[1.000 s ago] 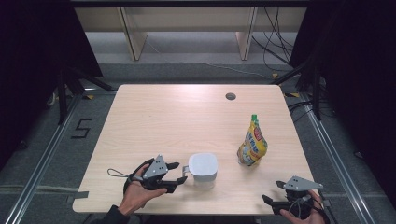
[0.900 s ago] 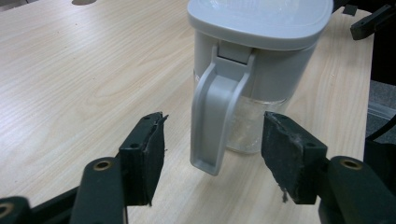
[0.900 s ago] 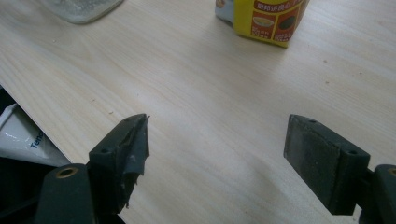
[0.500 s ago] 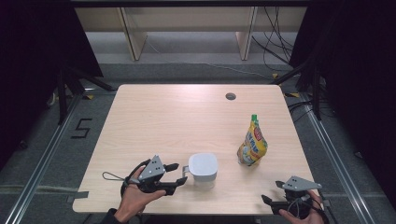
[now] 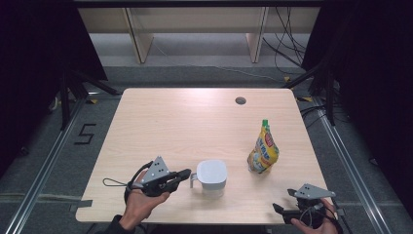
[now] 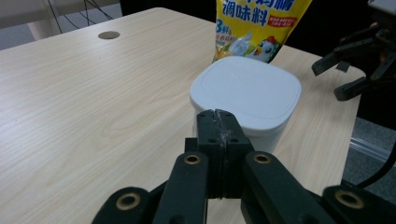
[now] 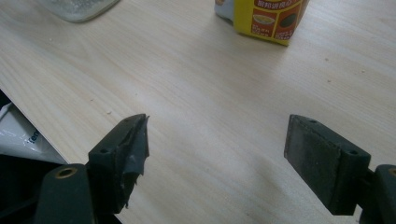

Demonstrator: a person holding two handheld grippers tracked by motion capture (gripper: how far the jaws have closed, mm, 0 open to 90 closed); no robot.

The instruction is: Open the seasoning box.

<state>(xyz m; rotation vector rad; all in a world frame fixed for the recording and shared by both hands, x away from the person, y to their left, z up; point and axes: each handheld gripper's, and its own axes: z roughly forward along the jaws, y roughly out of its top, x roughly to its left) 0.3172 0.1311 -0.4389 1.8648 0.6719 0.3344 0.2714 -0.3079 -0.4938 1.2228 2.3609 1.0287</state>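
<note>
A white lidded container [image 5: 212, 173] with a small handle [image 5: 193, 179] on its left side stands near the table's front edge. My left gripper [image 5: 185, 174] points at that handle. Its jaws have just been closing and now meet pad to pad [image 6: 217, 116], with nothing seen between them; the container [image 6: 246, 88] stands just behind the tips. A yellow seasoning pouch [image 5: 263, 151] stands upright to the container's right. My right gripper [image 5: 278, 209] rests open at the front right corner, its jaws [image 7: 217, 140] wide apart over bare wood, short of the pouch [image 7: 266, 16].
The wooden table [image 5: 195, 122] has a round cable hole [image 5: 240, 101] at the back right. Shelving legs and cables lie on the floor beyond the table. My right gripper [image 6: 336, 77] also appears far right in the left gripper view.
My left gripper's jaws have closed together beside the container's handle, and that hand has lifted slightly. The right gripper, container and pouch have not moved.
</note>
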